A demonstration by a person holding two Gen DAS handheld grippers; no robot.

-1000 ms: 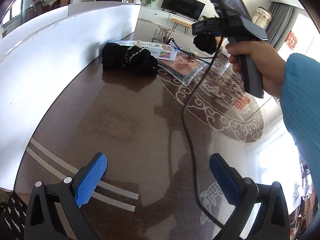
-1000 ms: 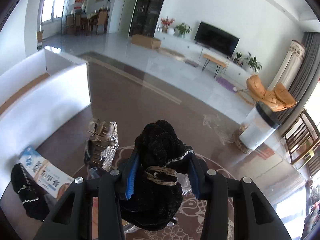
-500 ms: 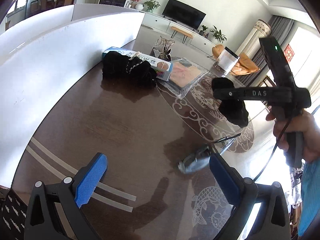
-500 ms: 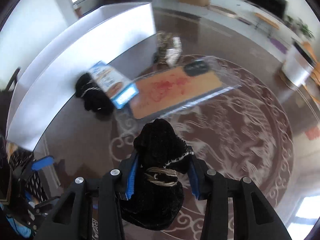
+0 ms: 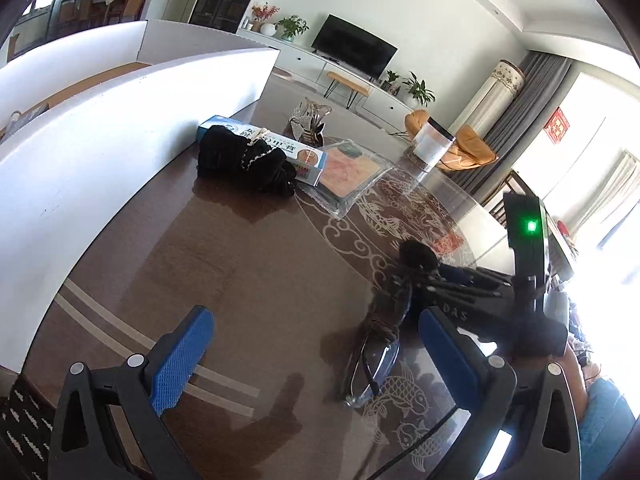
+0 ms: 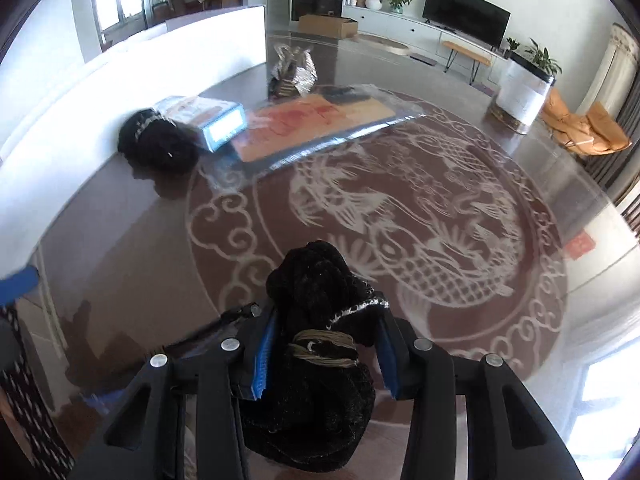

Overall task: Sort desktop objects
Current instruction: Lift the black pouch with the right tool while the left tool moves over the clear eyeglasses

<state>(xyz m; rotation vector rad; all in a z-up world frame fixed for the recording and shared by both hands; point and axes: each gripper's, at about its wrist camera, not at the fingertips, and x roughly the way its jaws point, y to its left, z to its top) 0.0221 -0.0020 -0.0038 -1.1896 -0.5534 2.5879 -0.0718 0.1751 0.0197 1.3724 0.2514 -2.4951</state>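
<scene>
While tilted down, right gripper clamps black pouch.

Both fisheye views look forward and down along their own gripper fingers, close above the dark table. The left wrist view faces the white box wall at its upper left; both share the blue carton, the television and the ornamented tabletop
</scene>
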